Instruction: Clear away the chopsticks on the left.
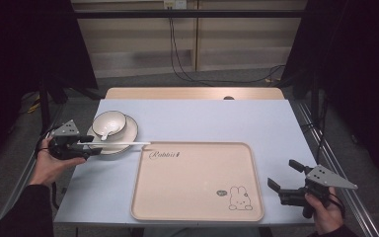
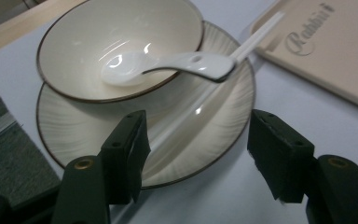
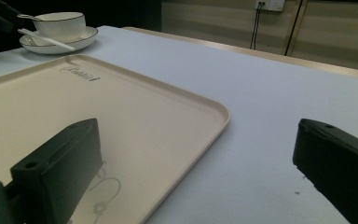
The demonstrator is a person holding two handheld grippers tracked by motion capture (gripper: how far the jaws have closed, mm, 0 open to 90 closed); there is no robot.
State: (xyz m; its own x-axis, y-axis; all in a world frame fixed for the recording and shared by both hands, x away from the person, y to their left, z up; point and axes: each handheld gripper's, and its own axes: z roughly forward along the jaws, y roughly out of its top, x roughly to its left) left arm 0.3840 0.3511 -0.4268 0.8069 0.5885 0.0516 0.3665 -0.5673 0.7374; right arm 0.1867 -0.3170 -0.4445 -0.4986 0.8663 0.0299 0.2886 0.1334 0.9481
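Now my left gripper (image 2: pixel 198 151) gapes around the plate (image 2: pixel 74 126) rim.
Tray (image 1: pixel 197 182) reads "Rabbit" at eleven o'clock; right gripper (image 3: pixel 196 172) unclenched, empty.

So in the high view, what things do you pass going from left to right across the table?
Left hand-held gripper → plate carrying the bowl → tray → right hand-held gripper.

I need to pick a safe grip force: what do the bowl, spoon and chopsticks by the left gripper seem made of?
Bowl: probably glazed ceramic, with glossy highlights and a dark painted rim. Spoon: likely white glazed porcelain, thick and shiny. Chopsticks: smooth white, plastic or melamine perhaps; the look leaves it open.
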